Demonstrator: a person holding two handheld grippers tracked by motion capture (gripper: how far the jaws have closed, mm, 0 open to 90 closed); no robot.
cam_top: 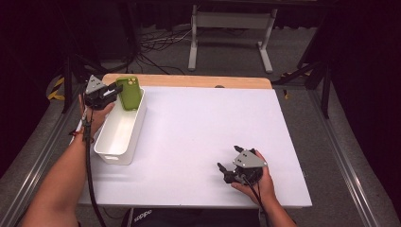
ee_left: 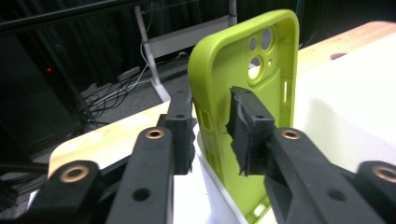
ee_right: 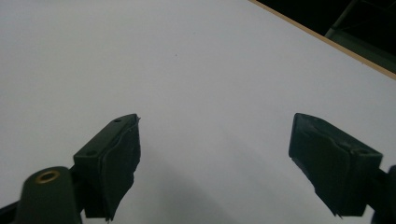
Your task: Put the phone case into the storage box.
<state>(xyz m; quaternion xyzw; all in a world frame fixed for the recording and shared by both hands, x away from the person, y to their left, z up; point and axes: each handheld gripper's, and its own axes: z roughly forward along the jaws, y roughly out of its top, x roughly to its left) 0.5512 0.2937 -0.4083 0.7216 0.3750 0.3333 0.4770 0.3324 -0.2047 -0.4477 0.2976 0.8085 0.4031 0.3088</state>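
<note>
High view: the left gripper (cam_top: 115,91) sits at the upper left of the frame, at the far end of a white bin (cam_top: 111,150) that runs along the left edge of the white table top (cam_top: 198,142). A green phone case (cam_top: 129,92) stands nearly upright at the bin's far end, its top above the rim. The right gripper (cam_top: 229,160) rests on the sheet at the lower right, near the front edge, jaws wide apart with nothing between them. The broad middle and right of the sheet lie open, and a strip of bare wood (cam_top: 189,81) shows along the far edge. Left gripper view: the case fills the centre and upper right, camera cut-outs at the top; one pad lies against its inner face, the other stands just off the outer side, so the jaws are slightly parted around the case's long edge rather than clamped. Right gripper view: both pads (ee_right: 116,163) stand far apart at the lower corners, above plain white surface; the wood edge crosses the upper right corner.
</note>
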